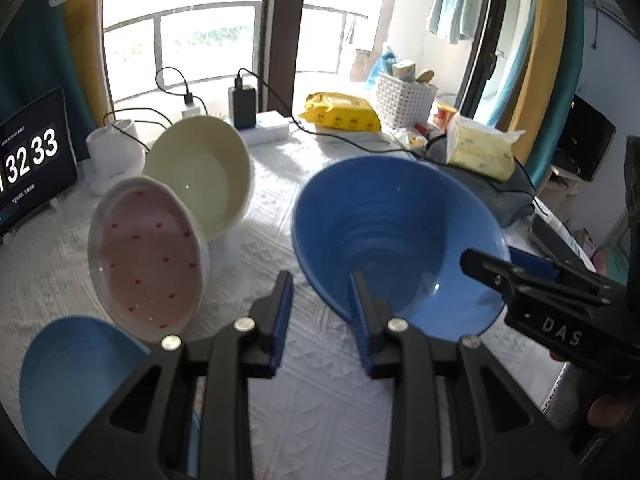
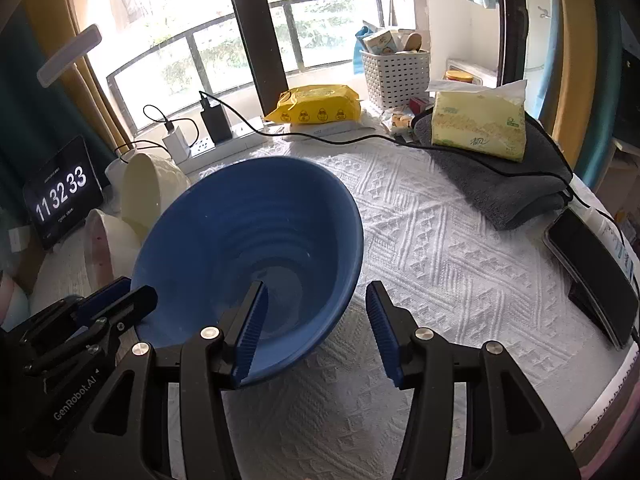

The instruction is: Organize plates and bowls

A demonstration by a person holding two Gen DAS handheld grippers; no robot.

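Observation:
A dark blue ribbed bowl (image 1: 396, 224) sits tilted on the white cloth, its opening towards me. My left gripper (image 1: 320, 280) has the bowl's left rim between its jaws, one finger inside and one outside, holding it. My right gripper (image 2: 316, 286) is open: its left finger is inside the same bowl (image 2: 256, 232), and its right finger stands clear over the cloth. To the left, a cream bowl (image 1: 204, 176) and a white dish with a pink, red-dotted inside (image 1: 148, 256) lean on edge. A light blue bowl (image 1: 76, 380) lies at the lower left.
A clock tablet (image 1: 32, 160) and a white cup (image 1: 112, 152) stand at the left. A power strip with chargers, a yellow wipes pack (image 2: 316, 106), a white basket (image 2: 394, 76) and tissues (image 2: 480, 124) on a grey towel line the back. A black cable crosses the cloth. A phone (image 2: 592, 276) lies at the right edge.

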